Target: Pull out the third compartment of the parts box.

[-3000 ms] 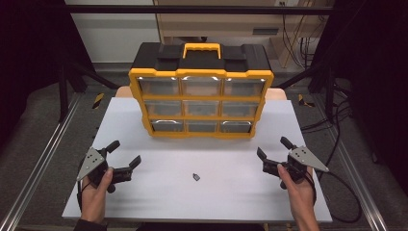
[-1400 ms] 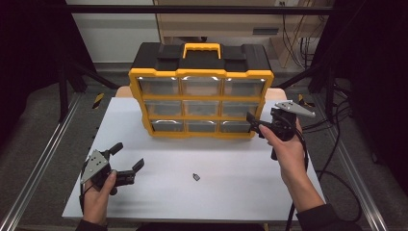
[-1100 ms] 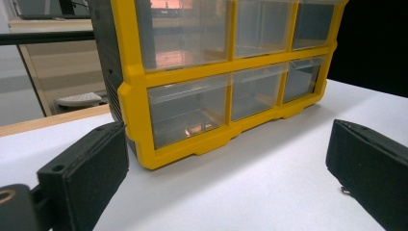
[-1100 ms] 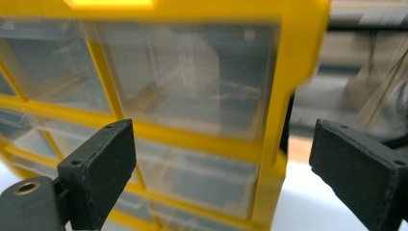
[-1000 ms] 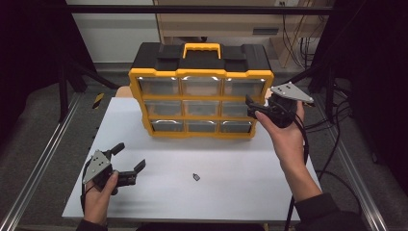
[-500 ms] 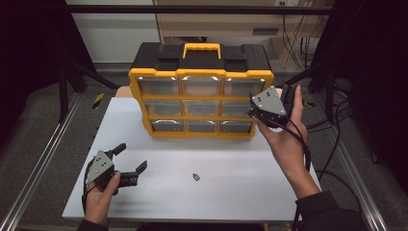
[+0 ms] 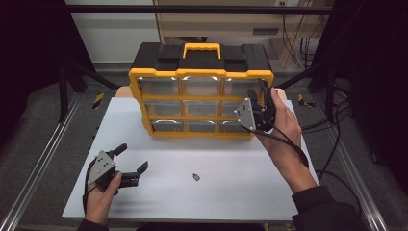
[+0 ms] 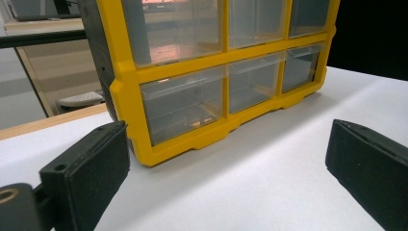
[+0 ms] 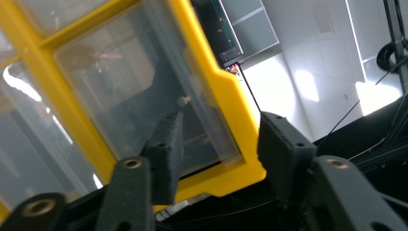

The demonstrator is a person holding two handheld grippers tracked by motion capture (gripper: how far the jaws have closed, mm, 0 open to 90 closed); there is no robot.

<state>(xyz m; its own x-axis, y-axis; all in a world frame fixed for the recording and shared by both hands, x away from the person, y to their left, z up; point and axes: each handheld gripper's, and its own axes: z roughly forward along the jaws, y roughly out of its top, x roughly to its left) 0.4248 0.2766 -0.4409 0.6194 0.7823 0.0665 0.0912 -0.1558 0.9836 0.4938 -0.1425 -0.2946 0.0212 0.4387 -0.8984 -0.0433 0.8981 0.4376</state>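
A yellow and black drawer organiser [image 7: 201, 77] with clear drawers stands at the back of the white table [image 7: 240, 163]. At the cabinet's right edge, a hand holds my right gripper [image 7: 260, 96] turned on its side. In the right gripper view its jaws [image 9: 219, 139] have just been closing. They stand partly apart, with the yellow corner frame [image 9: 231, 120] between them, one jaw over a clear drawer [image 9: 134, 86]. I see no pad pressing. My left gripper [image 7: 131, 158] rests open near the front left, and its own view looks at the organiser's lower drawers [image 8: 183, 103].
A small dark part [image 7: 196, 176] lies on the table in front of the organiser. Metal rails [image 7: 43, 159] run along both sides of the table. Cables [image 7: 332, 125] trail off to the right.
The right hand has risen from the table's front right to the organiser's right edge, rolled the gripper onto its side, and its jaws have narrowed. The left gripper has stayed put.
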